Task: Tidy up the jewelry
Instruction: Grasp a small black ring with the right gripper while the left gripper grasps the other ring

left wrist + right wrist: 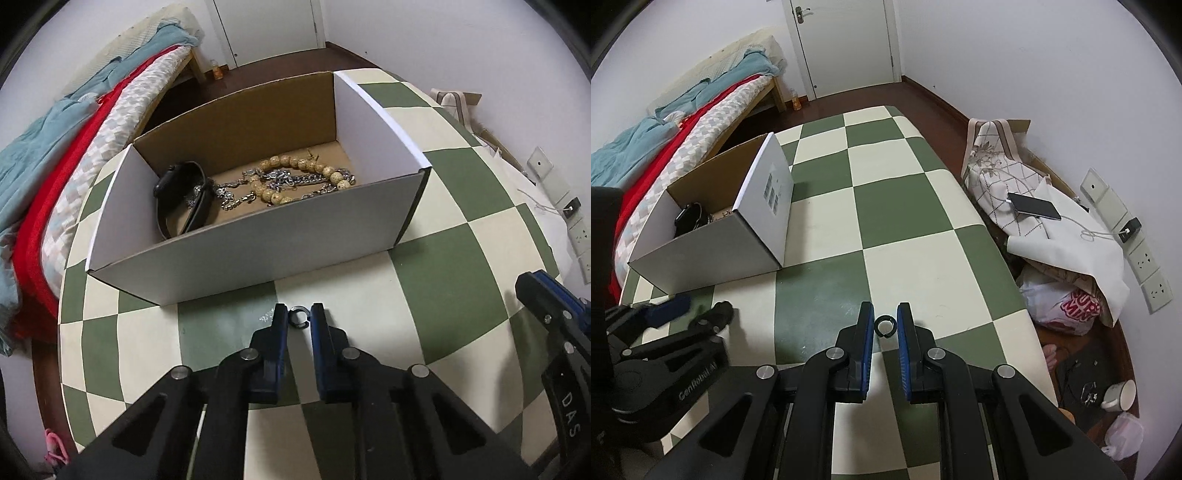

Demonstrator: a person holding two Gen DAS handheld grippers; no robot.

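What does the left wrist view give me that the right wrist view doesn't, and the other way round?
Left wrist only: the beaded bracelet and silver chain inside the white box. Right wrist only: a charging phone and a mug, both off to the right of the checkered table. Both: that box, that table, and a small black ring between the view's own tongs, the left tongs or the right tongs.

left wrist: low over checkered table (pixel 443 266), facing box (pixel 258 254) close-up | right wrist: low, box (pixel 713 251) off left | shared: table, box, bed (pixel 55 155), door (pixel 846 44)
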